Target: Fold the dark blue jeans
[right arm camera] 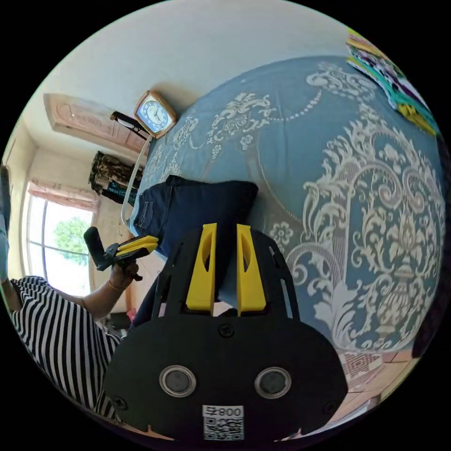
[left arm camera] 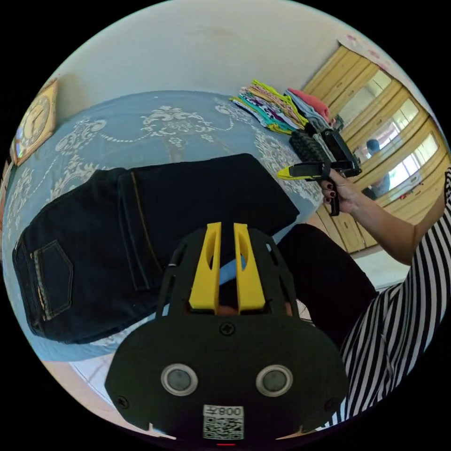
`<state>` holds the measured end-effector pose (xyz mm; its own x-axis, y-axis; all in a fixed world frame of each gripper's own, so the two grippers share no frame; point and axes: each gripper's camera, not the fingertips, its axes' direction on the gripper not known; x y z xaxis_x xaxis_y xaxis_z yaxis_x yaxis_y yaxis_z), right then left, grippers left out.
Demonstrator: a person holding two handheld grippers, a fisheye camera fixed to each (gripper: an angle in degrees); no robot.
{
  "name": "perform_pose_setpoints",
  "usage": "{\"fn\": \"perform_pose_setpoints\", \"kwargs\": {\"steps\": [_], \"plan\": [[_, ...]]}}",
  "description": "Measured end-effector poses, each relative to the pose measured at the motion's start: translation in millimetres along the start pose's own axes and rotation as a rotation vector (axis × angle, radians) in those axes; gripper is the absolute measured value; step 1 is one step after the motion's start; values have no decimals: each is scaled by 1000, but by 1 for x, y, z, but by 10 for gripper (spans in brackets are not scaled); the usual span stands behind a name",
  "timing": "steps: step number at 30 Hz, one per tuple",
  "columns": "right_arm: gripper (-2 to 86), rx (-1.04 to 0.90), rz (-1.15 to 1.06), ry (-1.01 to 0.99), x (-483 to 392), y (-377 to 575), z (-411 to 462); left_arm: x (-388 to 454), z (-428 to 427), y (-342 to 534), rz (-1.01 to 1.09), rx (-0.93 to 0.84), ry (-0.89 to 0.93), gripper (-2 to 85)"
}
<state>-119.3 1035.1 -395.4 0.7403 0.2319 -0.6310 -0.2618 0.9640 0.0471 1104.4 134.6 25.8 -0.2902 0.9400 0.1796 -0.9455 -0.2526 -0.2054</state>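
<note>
- Lying folded on my bed's blue patterned bedspread (left arm camera: 188, 122), the dark blue jeans (left arm camera: 141, 225) sit near the bed's edge, back pocket and waistband toward the clock end.
- A stack of folded clothes (left arm camera: 282, 108) rests further along the bedspread, well apart from the jeans.
- A clock (right arm camera: 154, 114) leans against the wall at the far side of the bed.
- I hold my left gripper (left arm camera: 227, 230) above the jeans' near edge; its yellow jaws stand a narrow slit apart with nothing between them.
- My right gripper (right arm camera: 226, 230) hovers over the bed's edge beside the jeans, jaws likewise parted a little and empty.
- In the left gripper view, my right hand (left arm camera: 345, 192) grips its handle, raised off the bed in front of the wooden wardrobe (left arm camera: 376, 117).
- Bare bedspread spreads wide between the jeans and the stack; tiled floor (right arm camera: 376, 376) shows past the bed's edge.
</note>
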Motion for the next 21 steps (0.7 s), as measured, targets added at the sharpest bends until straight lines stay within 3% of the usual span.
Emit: {"fn": "perform_pose_setpoints", "kwargs": {"steps": [4,11,15,21], "plan": [[76,-44,42,-34,22,17,10,29,47,-1,17,-141,-156,22],[75,-118,55,-24,62,7,7,61,71,5,-34,-111,-68,26],[81,-125,142,-170,99,17,-6,104,81,4,52,-38,52,66],[78,-171,240,-328,136,39,-10,183,123,-1,199,-57,46,113]]}}
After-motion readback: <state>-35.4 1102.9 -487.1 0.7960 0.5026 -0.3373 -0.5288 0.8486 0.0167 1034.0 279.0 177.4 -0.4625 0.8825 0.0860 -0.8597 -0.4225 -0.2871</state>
